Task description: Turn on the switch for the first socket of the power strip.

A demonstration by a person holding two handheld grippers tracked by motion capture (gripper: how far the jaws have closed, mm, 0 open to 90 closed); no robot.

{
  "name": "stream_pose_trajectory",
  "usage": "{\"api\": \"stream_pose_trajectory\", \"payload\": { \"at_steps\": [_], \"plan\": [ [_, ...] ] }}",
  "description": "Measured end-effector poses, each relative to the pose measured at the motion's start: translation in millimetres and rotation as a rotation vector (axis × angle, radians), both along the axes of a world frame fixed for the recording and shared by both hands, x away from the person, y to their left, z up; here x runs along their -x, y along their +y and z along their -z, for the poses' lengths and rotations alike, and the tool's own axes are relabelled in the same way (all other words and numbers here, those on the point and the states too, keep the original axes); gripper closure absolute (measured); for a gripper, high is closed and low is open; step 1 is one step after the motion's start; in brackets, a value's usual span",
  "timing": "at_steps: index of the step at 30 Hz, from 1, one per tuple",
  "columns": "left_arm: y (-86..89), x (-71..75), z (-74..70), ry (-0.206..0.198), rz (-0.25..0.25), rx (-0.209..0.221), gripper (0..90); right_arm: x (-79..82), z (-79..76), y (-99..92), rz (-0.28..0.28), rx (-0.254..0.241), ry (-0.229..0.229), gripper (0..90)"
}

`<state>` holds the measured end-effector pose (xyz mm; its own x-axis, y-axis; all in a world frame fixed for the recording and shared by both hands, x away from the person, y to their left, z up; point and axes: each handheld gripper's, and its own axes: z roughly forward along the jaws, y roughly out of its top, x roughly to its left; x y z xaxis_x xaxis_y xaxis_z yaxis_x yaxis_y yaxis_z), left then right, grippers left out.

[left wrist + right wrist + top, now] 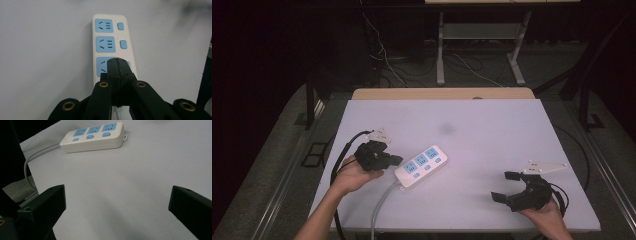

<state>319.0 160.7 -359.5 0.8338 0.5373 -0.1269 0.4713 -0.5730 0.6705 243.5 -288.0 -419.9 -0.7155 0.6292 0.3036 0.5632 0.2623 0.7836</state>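
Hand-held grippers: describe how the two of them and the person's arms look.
Both are black. The left hand-held gripper has flat black jaws on hinged links with brass-coloured pivot rings, seen in the left gripper view. The right hand-held gripper has blocky, square-ended jaws. Each carries a pale grey three-cornered plate on top and trails a black cable. The forearms are bare, with no sleeves showing.
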Motion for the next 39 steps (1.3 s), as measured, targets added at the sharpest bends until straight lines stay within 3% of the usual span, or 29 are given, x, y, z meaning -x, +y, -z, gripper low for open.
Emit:
{"api": "stream_pose_trajectory", "payload": {
  "at_steps": [16, 23, 28, 35, 39],
  "plan": [
    [31.4, 26.8, 6.3, -0.014, -0.078, 0.107, 88.7, 0.1, 0.7, 2.6, -0.005, 0.001, 0.003, 0.6],
    [42.6, 41.7, 10.2, -0.036, -0.123, 0.173, 81.0, 0.2, 0.9, 3.7, -0.009, 0.003, 0.002, 0.6],
    [45.3, 51.8, 14.8, -0.047, -0.132, 0.223, 68.8, 0.6, 0.6, 4.2, -0.010, 0.004, 0.002, 0.6],
    [44.7, 61.4, 25.7, -0.036, -0.166, 0.260, 34.4, 0.6, 0.5, 4.9, -0.011, 0.006, 0.004, 0.6],
    [44.8, 66.6, 32.1, -0.049, -0.182, 0.284, 21.8, 0.3, 0.5, 5.3, -0.013, 0.006, 0.004, 0.6]
  ]
}}
